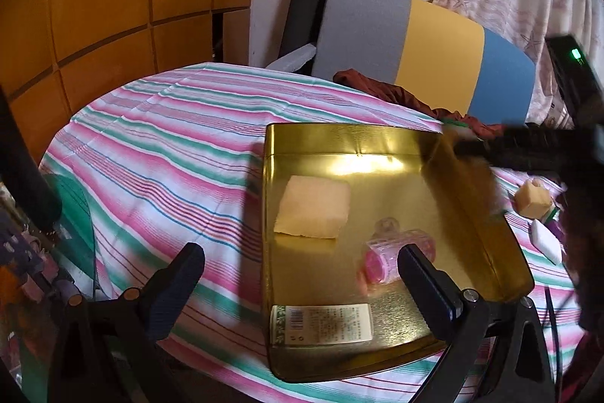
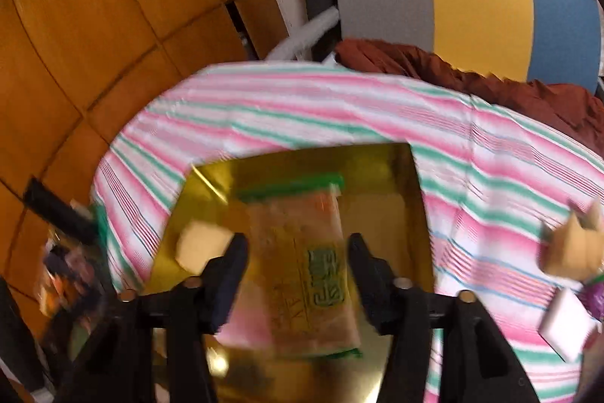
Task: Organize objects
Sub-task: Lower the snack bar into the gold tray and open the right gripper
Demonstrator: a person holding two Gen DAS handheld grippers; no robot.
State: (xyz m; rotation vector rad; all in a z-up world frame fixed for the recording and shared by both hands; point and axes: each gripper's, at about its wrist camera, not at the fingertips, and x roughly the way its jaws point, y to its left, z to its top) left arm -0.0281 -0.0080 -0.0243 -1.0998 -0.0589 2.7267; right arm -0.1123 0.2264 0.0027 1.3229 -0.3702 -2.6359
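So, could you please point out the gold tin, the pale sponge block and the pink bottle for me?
gold tin (image 1: 341,138): left wrist view, on its far inner wall.
pale sponge block (image 1: 315,204): left wrist view, on its top face.
pink bottle (image 1: 381,257): left wrist view, on its pink body.

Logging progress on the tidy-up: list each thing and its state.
Gold tin: open, no lid on it.
Yellow sponge: lying in the tin.
Pink bottle: on its side in the tin.
Packet: between the right gripper's open fingers, above the tin.
Left gripper: open, empty.
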